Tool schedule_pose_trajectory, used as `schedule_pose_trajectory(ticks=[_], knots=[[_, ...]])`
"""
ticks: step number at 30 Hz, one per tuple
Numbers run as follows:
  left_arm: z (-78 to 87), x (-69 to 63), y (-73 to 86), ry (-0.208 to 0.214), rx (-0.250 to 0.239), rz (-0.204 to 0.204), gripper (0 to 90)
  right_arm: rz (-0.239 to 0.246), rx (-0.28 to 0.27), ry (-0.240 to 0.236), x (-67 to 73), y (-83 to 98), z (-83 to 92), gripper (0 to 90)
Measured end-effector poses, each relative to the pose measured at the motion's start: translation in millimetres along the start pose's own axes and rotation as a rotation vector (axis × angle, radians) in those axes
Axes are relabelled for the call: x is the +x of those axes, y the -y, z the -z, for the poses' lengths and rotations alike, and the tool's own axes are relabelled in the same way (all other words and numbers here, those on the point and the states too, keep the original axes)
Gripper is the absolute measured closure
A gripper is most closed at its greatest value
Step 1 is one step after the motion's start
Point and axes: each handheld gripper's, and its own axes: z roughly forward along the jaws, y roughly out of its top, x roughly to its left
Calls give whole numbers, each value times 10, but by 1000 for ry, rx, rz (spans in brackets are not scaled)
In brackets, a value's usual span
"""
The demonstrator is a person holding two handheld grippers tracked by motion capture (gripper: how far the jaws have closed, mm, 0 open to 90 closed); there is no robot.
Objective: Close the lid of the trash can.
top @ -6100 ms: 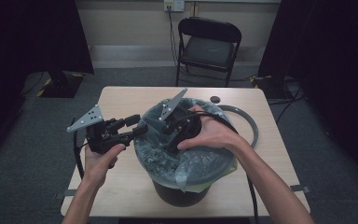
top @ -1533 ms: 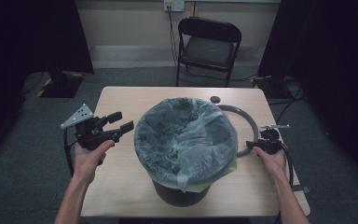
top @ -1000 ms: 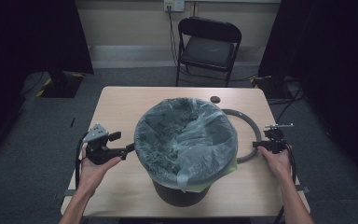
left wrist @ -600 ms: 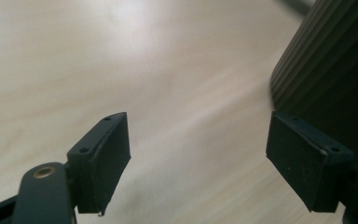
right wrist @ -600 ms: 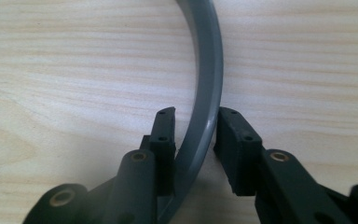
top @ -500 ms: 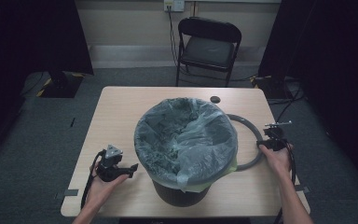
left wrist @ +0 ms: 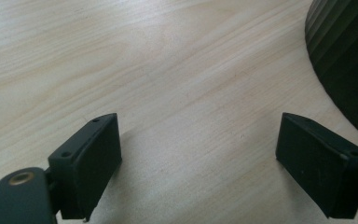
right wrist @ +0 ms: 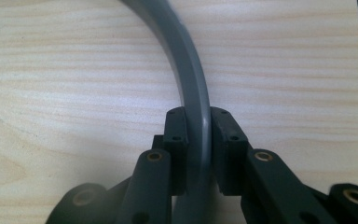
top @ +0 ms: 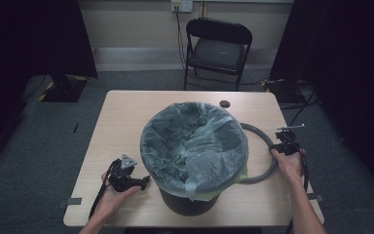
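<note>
Both claw pads (right wrist: 176, 135) on ring (right wrist: 193, 84)

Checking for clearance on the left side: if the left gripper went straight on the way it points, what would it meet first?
Probably the dark bin: the left gripper points at its side, jaws open over bare table.

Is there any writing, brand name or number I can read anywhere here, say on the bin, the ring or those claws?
None can be read.
The black bin, its bag liner, the grey ring and the table bear no lettering.
The right claw and left claw show plain black pads without marks.
The wall socket is too small to tell.
</note>
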Motion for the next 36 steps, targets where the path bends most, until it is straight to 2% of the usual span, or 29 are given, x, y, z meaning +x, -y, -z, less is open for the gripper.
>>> schedule_pose_trajectory(ticks=[3, 5, 7, 10, 17, 21, 23, 24, 26, 29, 33, 36], knots=[[-21, 2, 23, 4, -27, -4, 98, 2, 13, 8, 9, -37, -12, 786], [-21, 4, 25, 5, -28, -5, 95, -2, -3, 16, 15, -49, -32, 788], [-23, 2, 23, 4, -28, -5, 93, -2, 13, 23, 32, -89, -43, 789], [-23, 2, 23, 3, -28, -6, 93, -13, -12, 37, 54, -88, -62, 791], [-28, 1, 18, 0, -26, -7, 86, -25, -31, 39, 58, -72, -67, 792], [-29, 0, 18, 1, -25, -6, 85, -48, -36, 32, 32, -74, -70, 794], [-29, 2, 17, 2, -25, -8, 85, -70, -36, 12, -4, -85, -64, 796], [-29, 4, 17, 6, -25, -8, 85, -77, -43, 15, -15, -89, -53, 796], [-29, 6, 17, 6, -24, -10, 84, -109, -53, -9, -61, -102, -21, 798], [-30, 5, 17, 6, -24, -9, 84, -129, -66, -7, -83, -124, 39, 799], [-29, 5, 17, 6, -24, -10, 84, -128, -86, -18, -55, -151, 98, 800], [-29, 5, 16, 6, -24, -9, 84, -161, -98, -61, -49, -160, 107, 800]])
